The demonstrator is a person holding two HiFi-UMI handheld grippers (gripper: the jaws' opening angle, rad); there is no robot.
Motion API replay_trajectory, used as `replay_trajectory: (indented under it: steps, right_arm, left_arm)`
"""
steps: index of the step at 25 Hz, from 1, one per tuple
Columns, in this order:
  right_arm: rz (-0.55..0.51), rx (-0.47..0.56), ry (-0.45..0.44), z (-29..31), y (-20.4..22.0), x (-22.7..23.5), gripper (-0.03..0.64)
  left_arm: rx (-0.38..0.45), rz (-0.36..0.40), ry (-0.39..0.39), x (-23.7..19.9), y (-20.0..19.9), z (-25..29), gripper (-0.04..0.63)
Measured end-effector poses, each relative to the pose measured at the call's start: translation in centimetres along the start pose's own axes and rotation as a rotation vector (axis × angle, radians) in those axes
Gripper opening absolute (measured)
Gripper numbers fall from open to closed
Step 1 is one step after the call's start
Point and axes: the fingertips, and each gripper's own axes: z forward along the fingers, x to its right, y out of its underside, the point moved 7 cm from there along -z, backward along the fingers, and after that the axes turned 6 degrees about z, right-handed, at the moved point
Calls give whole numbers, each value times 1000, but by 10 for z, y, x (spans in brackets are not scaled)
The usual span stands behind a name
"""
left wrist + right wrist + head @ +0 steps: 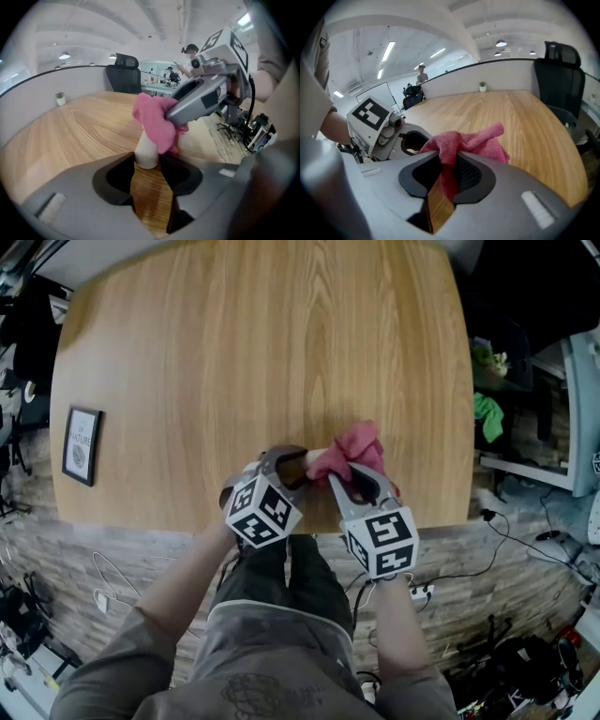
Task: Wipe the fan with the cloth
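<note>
A small white fan, of which only a round white handle (147,153) shows, sits between the tips of my left gripper (146,174), which is shut on it just above the table. A pink cloth (155,120) drapes over the fan's upper part and hides it. My right gripper (449,169) is shut on this pink cloth (465,140), pinching a fold between its pads. In the head view the left gripper (284,466) and right gripper (349,480) stand side by side near the table's front edge, with the cloth (351,453) bunched between and beyond them.
The wooden table (262,352) stretches away bare behind the grippers. A framed picture (82,445) lies near its left edge. The table's front edge runs just below the grippers. Office chairs, cables and clutter surround the table on the floor.
</note>
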Motion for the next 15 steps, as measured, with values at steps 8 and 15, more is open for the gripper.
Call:
replay_trajectory:
  steps: [8,15]
  right_arm:
    - [60,64,280,-30,-9,55,89]
    - [-26,36,217,9,-18,13,89]
  left_arm:
    - [-1,21,-7,2,2,-1,173]
    - [-10,72,12,4,1,0,172]
